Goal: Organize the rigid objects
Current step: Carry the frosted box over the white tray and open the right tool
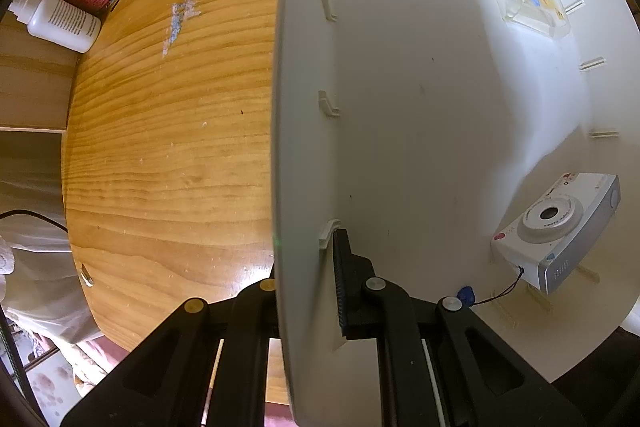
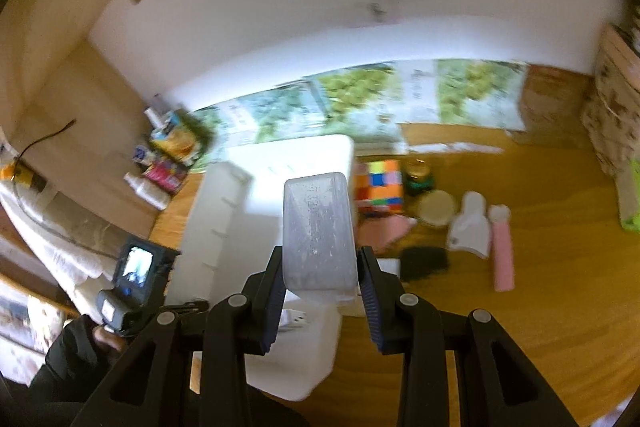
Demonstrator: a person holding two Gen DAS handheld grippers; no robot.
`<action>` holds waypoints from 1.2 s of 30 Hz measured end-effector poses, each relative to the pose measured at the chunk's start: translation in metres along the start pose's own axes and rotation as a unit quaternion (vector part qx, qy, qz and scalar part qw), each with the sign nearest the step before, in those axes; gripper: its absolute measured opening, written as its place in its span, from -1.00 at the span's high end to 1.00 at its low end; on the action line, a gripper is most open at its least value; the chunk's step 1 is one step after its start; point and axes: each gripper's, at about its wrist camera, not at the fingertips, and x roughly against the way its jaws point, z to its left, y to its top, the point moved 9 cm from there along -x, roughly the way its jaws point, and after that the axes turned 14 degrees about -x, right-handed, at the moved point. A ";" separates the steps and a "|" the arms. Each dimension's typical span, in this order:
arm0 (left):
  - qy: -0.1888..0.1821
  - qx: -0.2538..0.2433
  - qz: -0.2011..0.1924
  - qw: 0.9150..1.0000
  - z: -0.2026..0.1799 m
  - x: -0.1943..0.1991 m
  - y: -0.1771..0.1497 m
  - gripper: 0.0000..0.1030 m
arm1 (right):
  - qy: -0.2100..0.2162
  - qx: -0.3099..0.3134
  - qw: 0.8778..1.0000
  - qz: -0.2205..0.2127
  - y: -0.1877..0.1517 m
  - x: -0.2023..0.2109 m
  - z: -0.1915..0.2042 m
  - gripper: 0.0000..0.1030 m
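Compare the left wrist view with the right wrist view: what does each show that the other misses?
Left wrist only: the bin's floor, holding a white toy camera and a clear case, with the left tongs clamped on the wall. Right wrist only: the right tongs gripping a translucent box, plus a colourful cube and pink tube on the table. Both: the white bin and wooden table.

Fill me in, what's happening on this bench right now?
Tidy-up into a white plastic bin. The left gripper is clamped on the bin's wall. The right gripper holds a frosted translucent rectangular container above the wooden table. A white toy camera and a clear yellow-labelled case already lie inside.
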 end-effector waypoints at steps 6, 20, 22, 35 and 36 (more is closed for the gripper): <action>-0.005 0.003 0.001 1.000 0.004 -0.003 -0.002 0.78 | 0.029 0.048 0.998 0.014 -0.005 -0.016 0.034 0.32; -0.008 0.021 -0.005 1.000 0.011 -0.004 -0.007 0.78 | 0.061 0.140 0.986 0.070 -0.039 -0.070 0.086 0.33; -0.007 0.020 -0.007 1.000 0.012 -0.003 -0.007 0.78 | 0.067 0.152 0.983 0.080 -0.046 -0.079 0.093 0.33; 0.002 0.010 -0.014 1.000 0.007 -0.001 -0.013 0.78 | 0.087 0.210 0.967 0.111 -0.077 -0.115 0.125 0.33; 0.001 0.010 -0.012 1.000 0.006 -0.001 -0.015 0.78 | 0.086 0.213 0.967 0.111 -0.079 -0.117 0.126 0.33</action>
